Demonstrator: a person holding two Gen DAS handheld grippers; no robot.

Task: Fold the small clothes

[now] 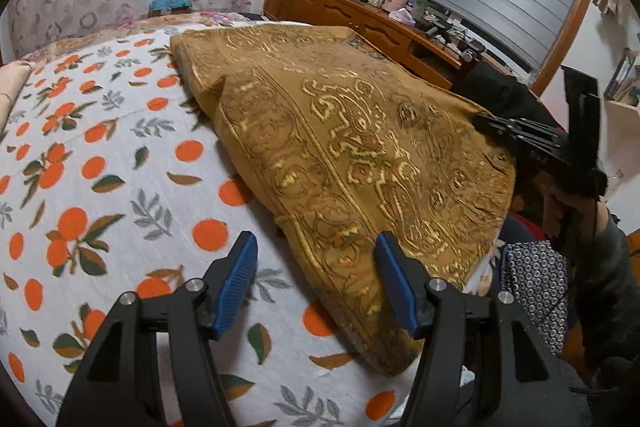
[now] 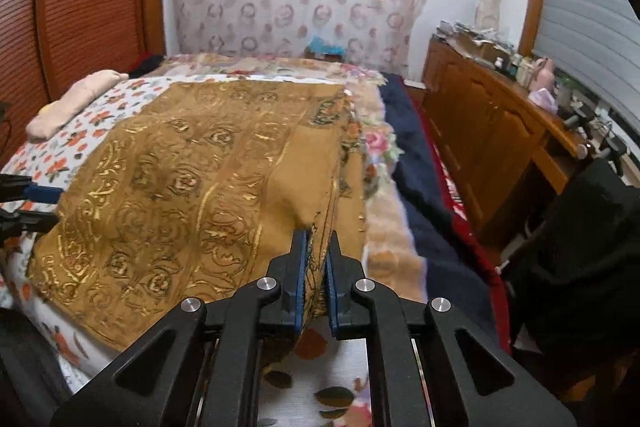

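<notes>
A: Gold-brown woven cloth with a shiny paisley and scroll pattern (image 1: pixel 360 155) lies spread on the bed, over a white bedsheet printed with oranges and green leaves (image 1: pixel 120 187). It takes up the right half of the bed in the left wrist view, with its near edge close to the bed's near side.

B: And the tongs?

A: The right tongs (image 2: pixel 318 255) are pinched closed on the cloth's near right edge; a fold of the fabric stands upright between the blue pads (image 2: pixel 301 267). The left tongs (image 1: pixel 316 259) stand about half open above the sheet, holding nothing. Their right finger is just over the cloth's near left edge, the left finger over bare sheet.

B: Any containers?

A: None on the bed. Far left by the headboard a pale pink rolled bundle (image 2: pixel 72 103) rests on the sheet. Along the right wall a long wooden sideboard (image 2: pixel 492 131) carries small bottles and clutter too small to tell apart.
</notes>
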